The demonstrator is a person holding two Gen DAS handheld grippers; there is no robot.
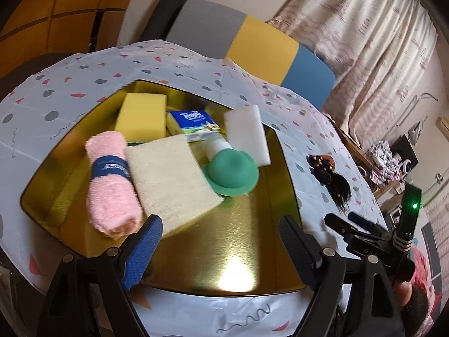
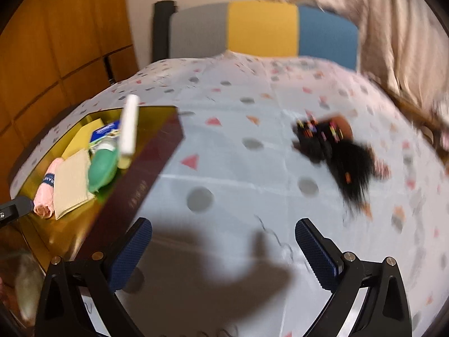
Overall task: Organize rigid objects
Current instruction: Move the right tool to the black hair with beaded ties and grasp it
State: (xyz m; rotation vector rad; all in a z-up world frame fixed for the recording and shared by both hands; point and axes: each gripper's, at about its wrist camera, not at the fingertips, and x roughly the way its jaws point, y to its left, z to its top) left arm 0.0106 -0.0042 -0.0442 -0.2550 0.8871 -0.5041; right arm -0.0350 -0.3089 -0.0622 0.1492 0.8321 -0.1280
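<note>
The gold box (image 1: 70,185) sits on the table, on a cloth (image 1: 308,129) with dots and little triangles, and it holds most of the things. Inside, a pink rolled towel (image 1: 110,182) lies at the left, touching a flat beige pad (image 1: 171,179) beside it. A yellow sponge (image 1: 140,118) sits behind them, next to a small blue tissue pack (image 1: 193,120). A green round thing with a white top (image 1: 230,168) lies on its side by the beige pad, and a white block (image 1: 247,134) leans up against the right wall of the box. From the right wrist view this white block (image 2: 129,126) sticks up above the dark red side of the box (image 2: 140,179). Out on the cloth, well apart from the box, lies a black tangled bunch with tiny colored bits (image 2: 331,151); it is blurry, so what it is I cannot tell. The left gripper (image 1: 221,236) hangs over the near part of the box with its jaws spread wide and nothing between them. The right gripper (image 2: 224,250) is over the bare cloth beside the box, jaws spread wide too, holding nothing, and its shadow falls on the cloth. A chair back (image 2: 261,31) in grey, yellow and blue stands behind the table, with a curtain (image 1: 364,36) to the right
</note>
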